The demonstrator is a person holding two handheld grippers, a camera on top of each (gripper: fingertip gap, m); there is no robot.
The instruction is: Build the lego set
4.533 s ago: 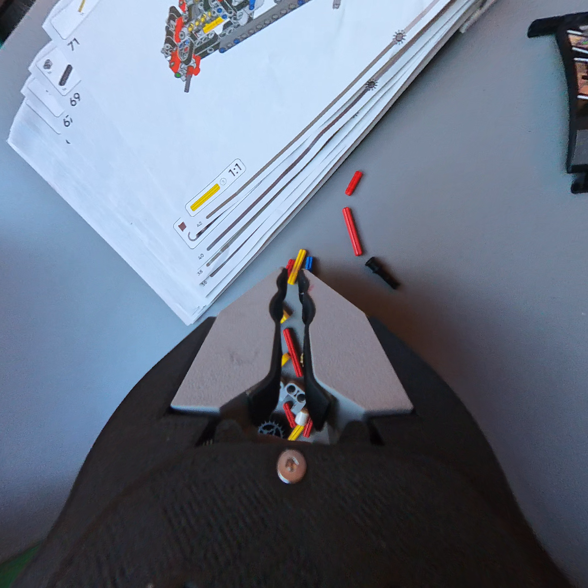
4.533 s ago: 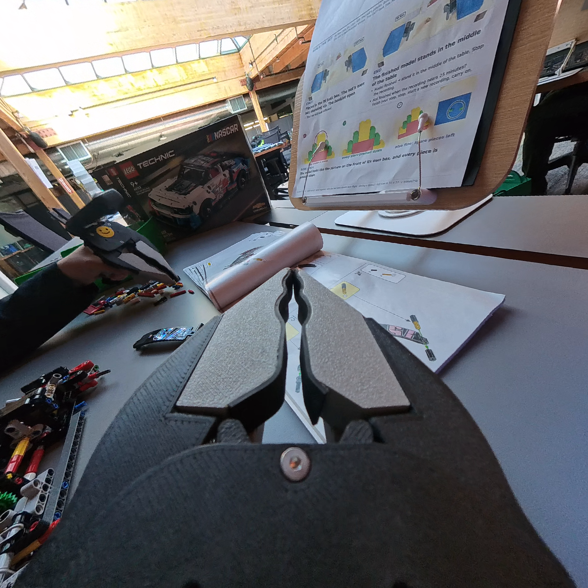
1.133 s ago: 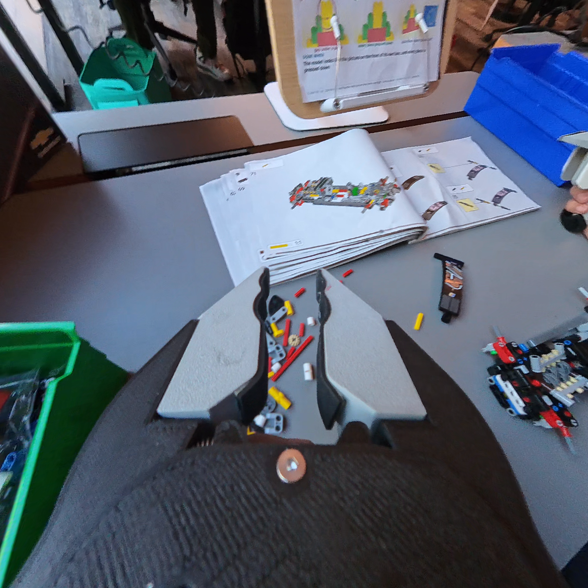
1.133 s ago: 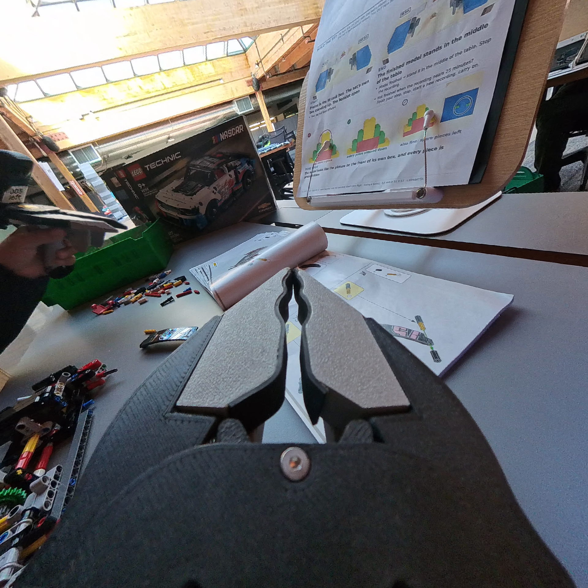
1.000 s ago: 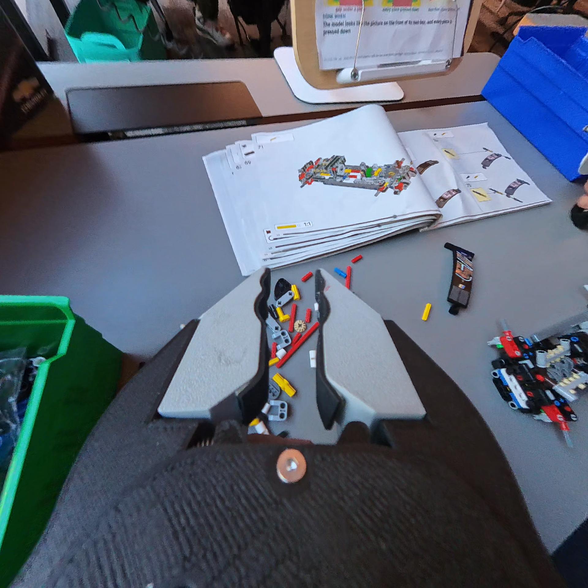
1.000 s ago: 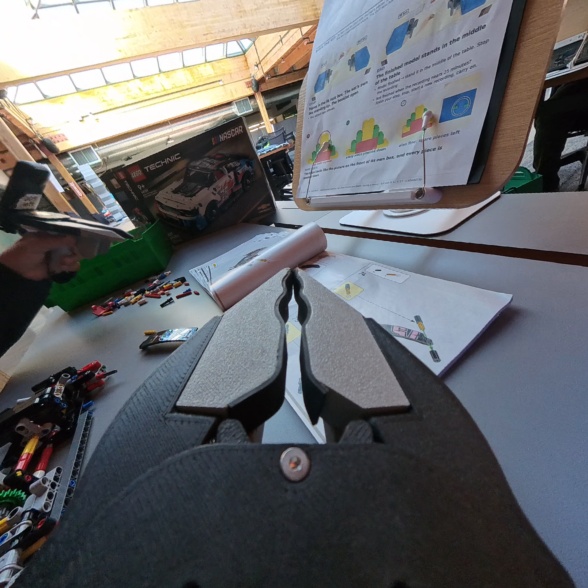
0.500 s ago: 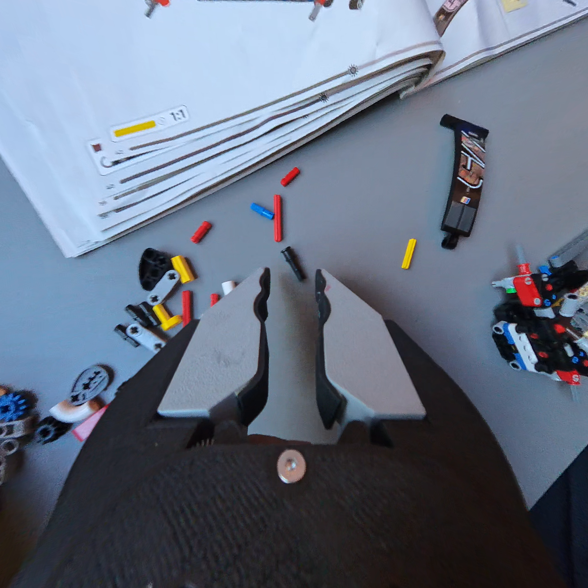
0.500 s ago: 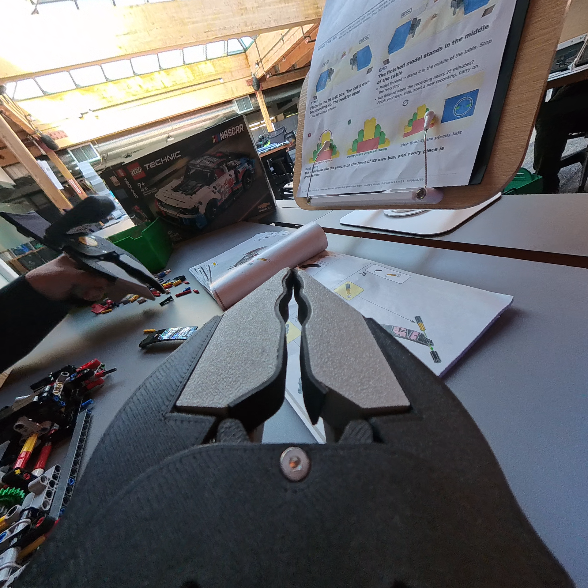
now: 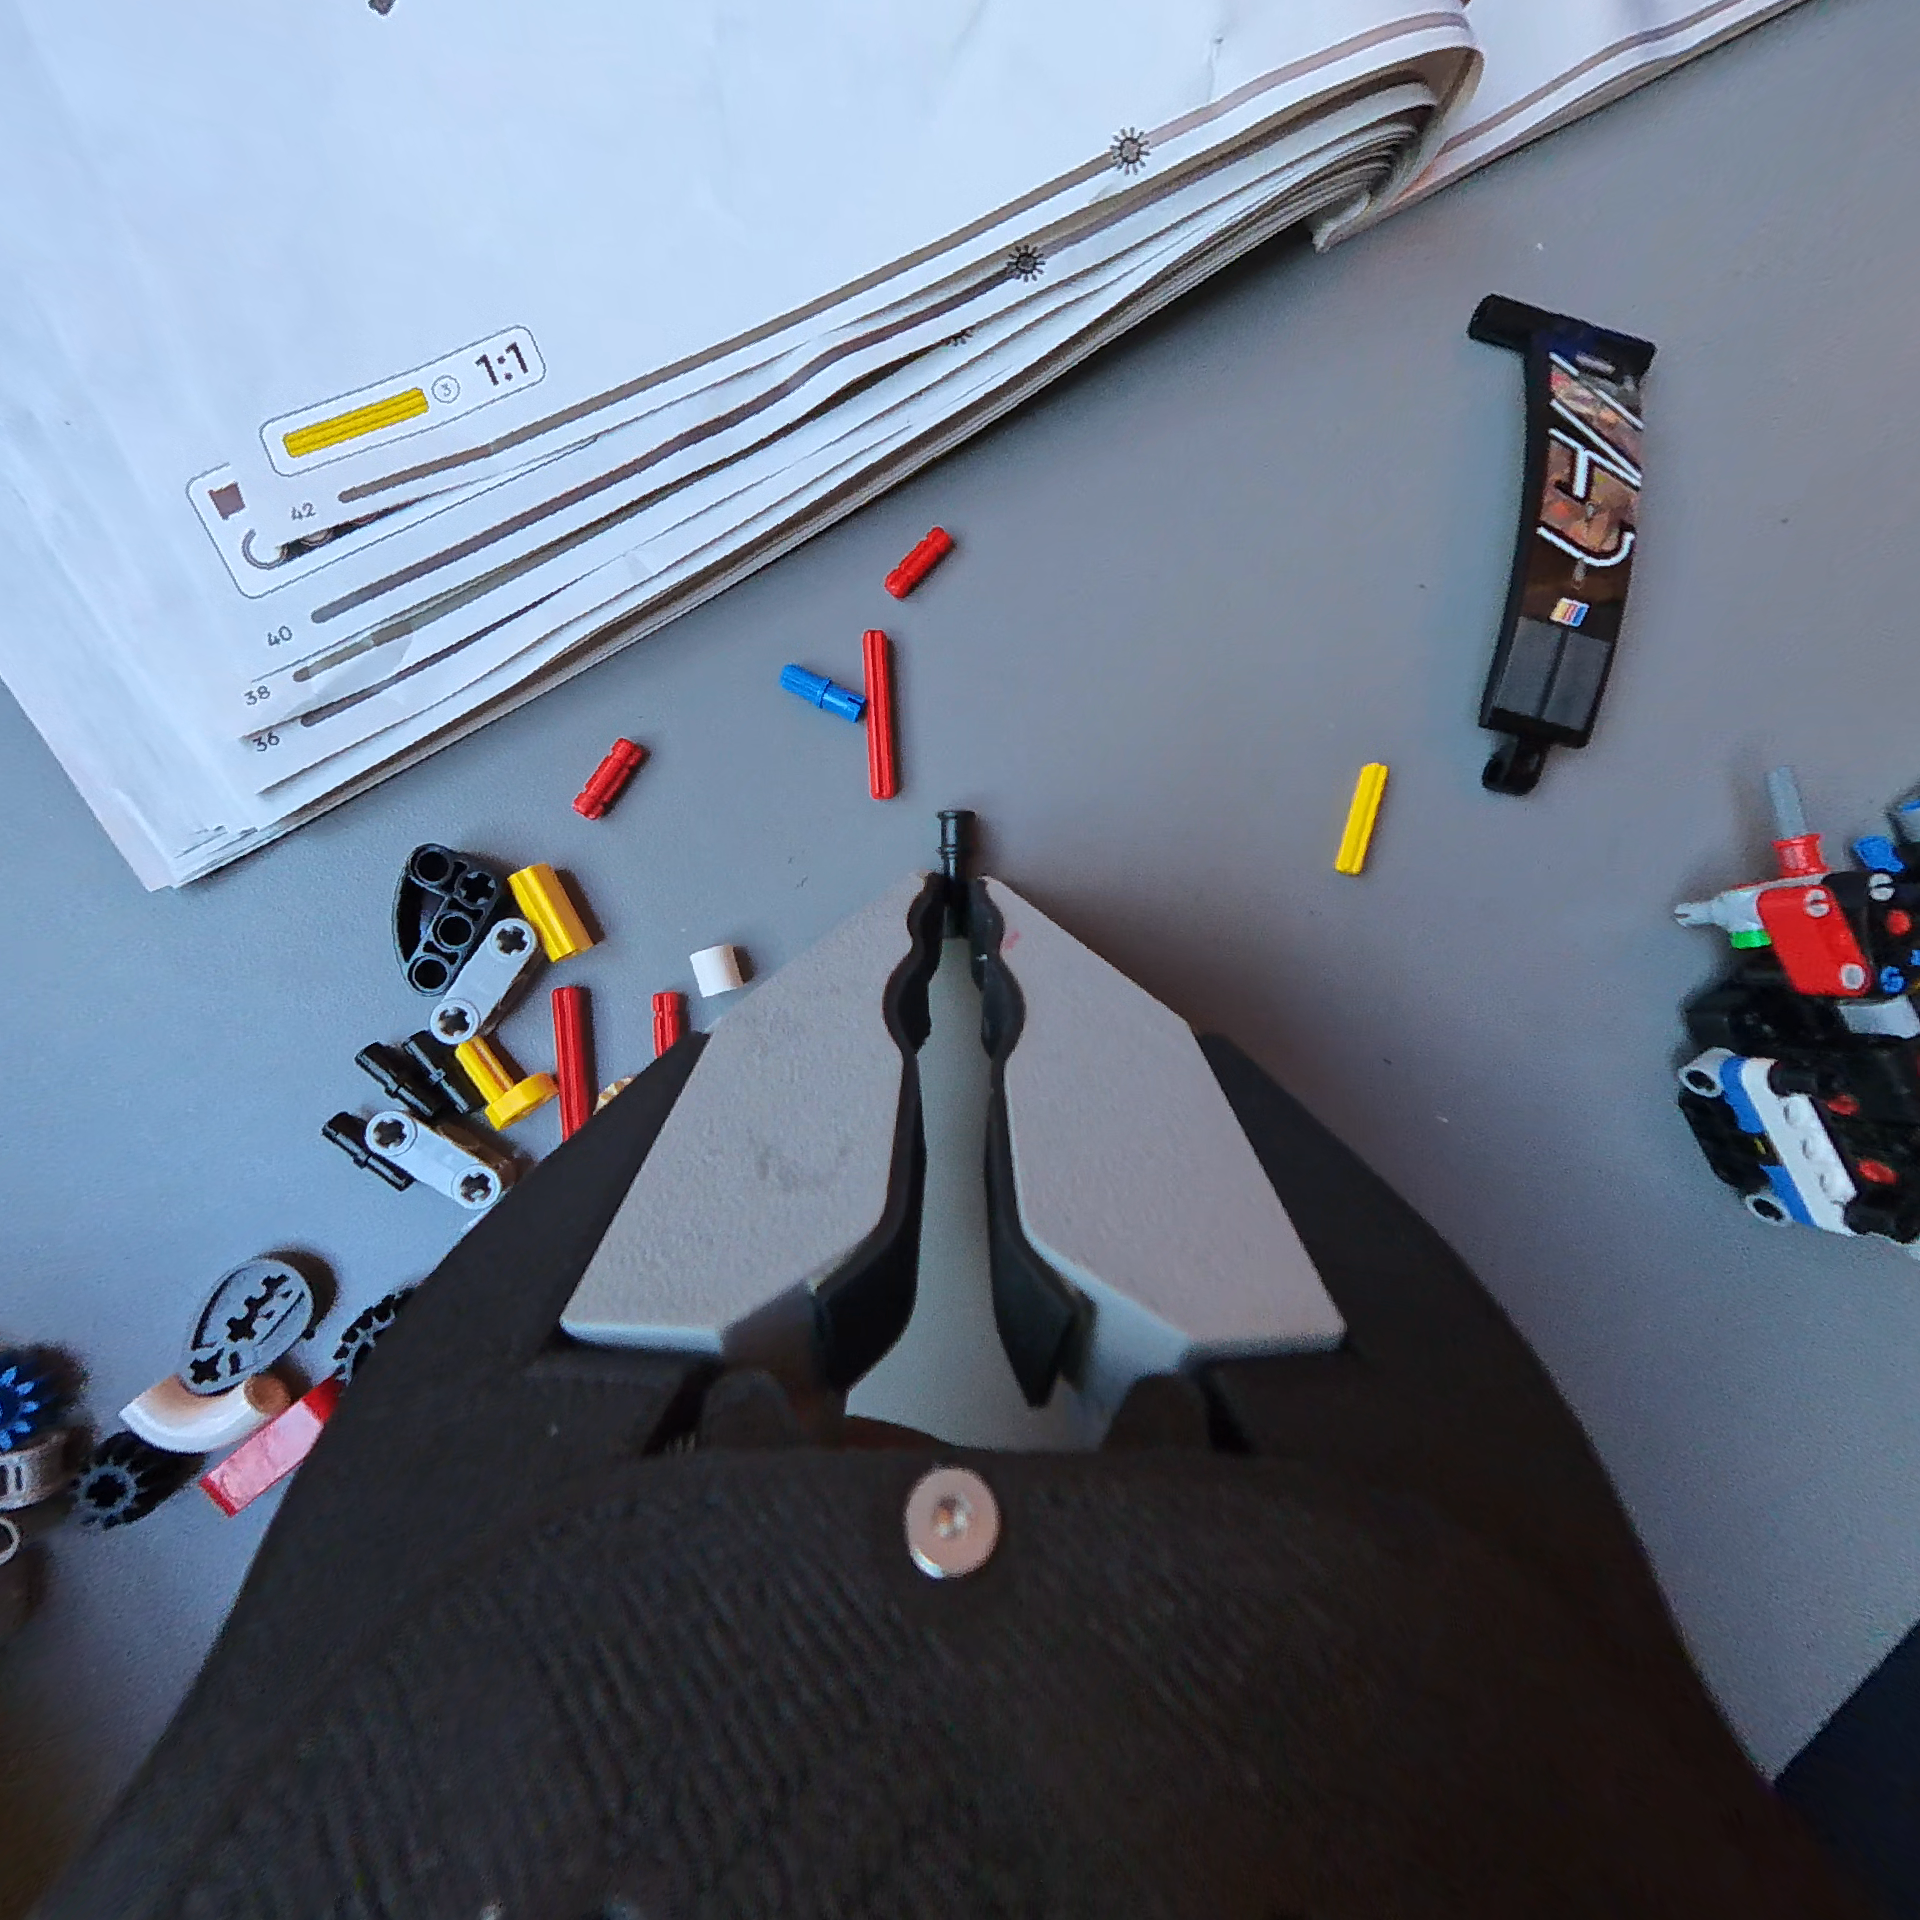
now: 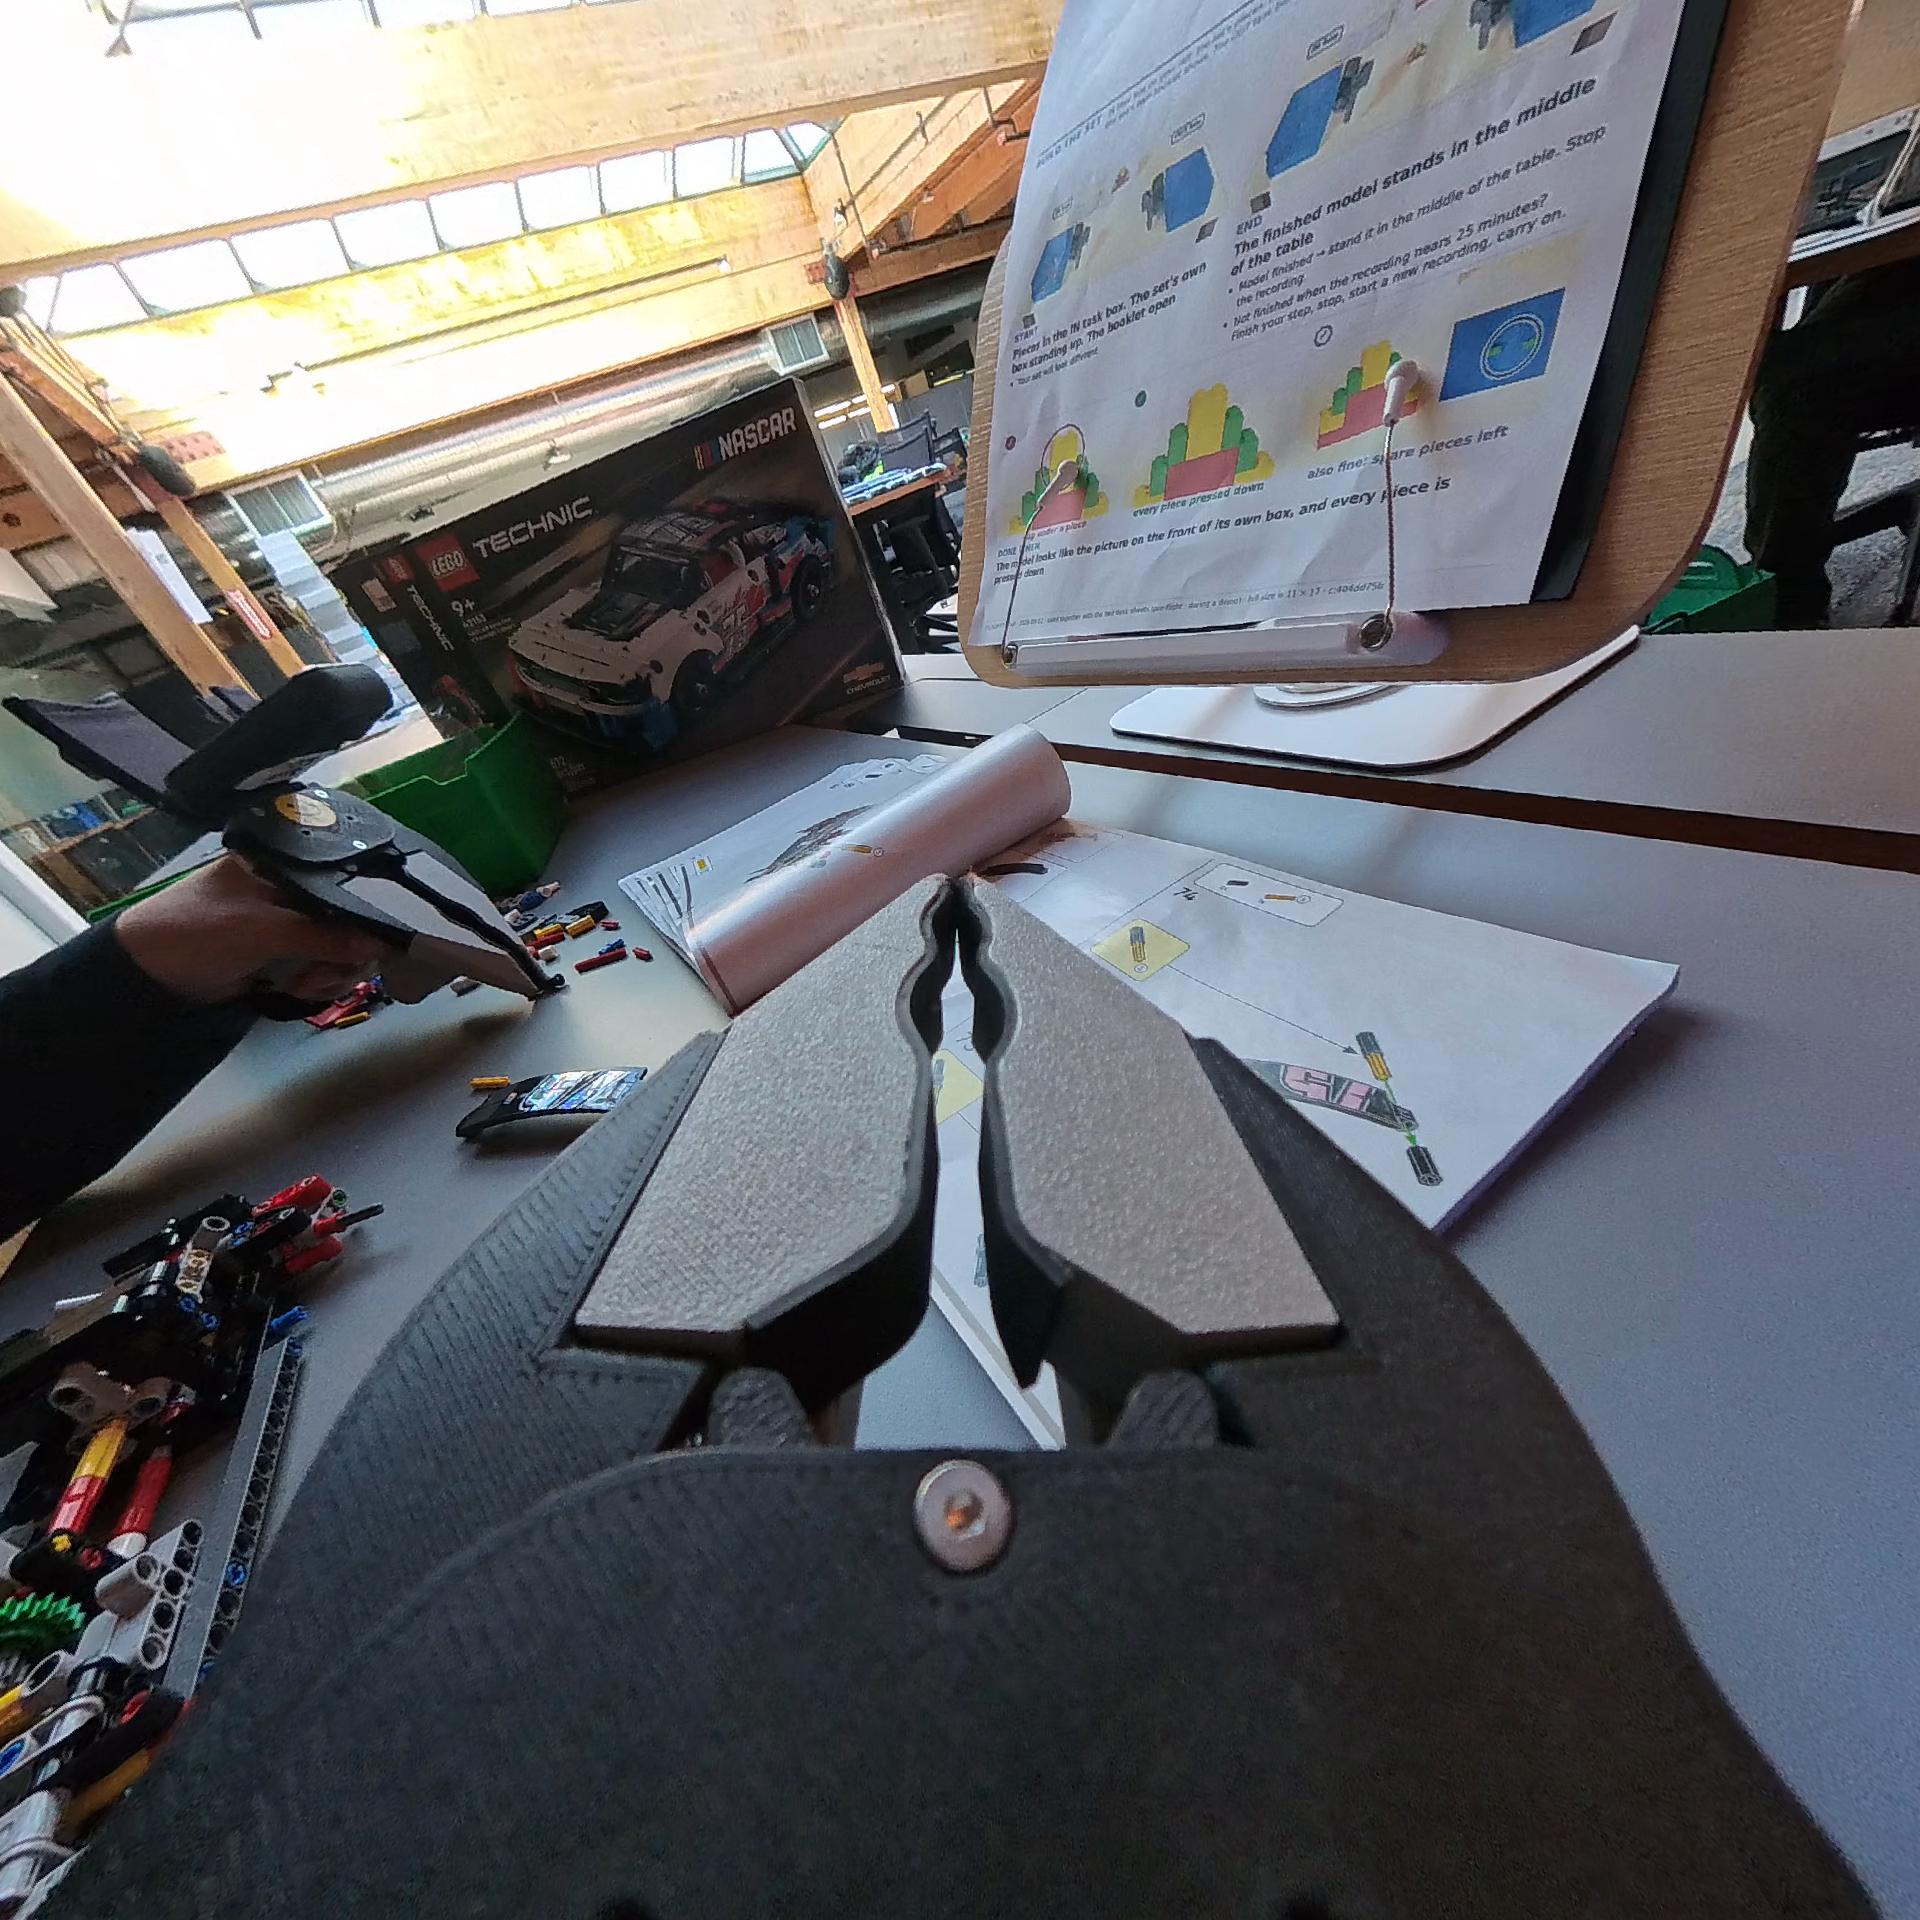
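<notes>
My left gripper (image 9: 953, 896) is shut on a small black pin (image 9: 953, 844) at the grey table, with the pin's end sticking out past the fingertips. A long red axle (image 9: 879, 714), a blue pin (image 9: 821, 691) and short red pins (image 9: 918, 562) lie just beyond it. The right wrist view shows the left gripper (image 10: 540, 985) tip down on the table with the black pin at its tip. My right gripper (image 10: 957, 896) is shut with nothing between its pads, held above the open instruction booklet (image 10: 1351, 997).
The open booklet (image 9: 520, 260) lies at the far left. A heap of small parts (image 9: 468, 1029) sits left of my left gripper, a yellow axle (image 9: 1359, 818) and a black stickered panel (image 9: 1564, 540) to the right, a partly built model (image 9: 1808, 1091) far right. A green bin (image 10: 468, 800), a set box (image 10: 644, 582) and a sheet stand (image 10: 1351, 364) are behind. My right fingertips sit around 40 cm from my left ones. From my left tips it is roughly 8 cm to the yellow axle (image 9: 1359, 818); from my right, 30 cm.
My left gripper came down over the loose parts and shut its pads on the black pin, which lay just ahead of the open jaws half a second ago. My right gripper has stayed still and shut.
</notes>
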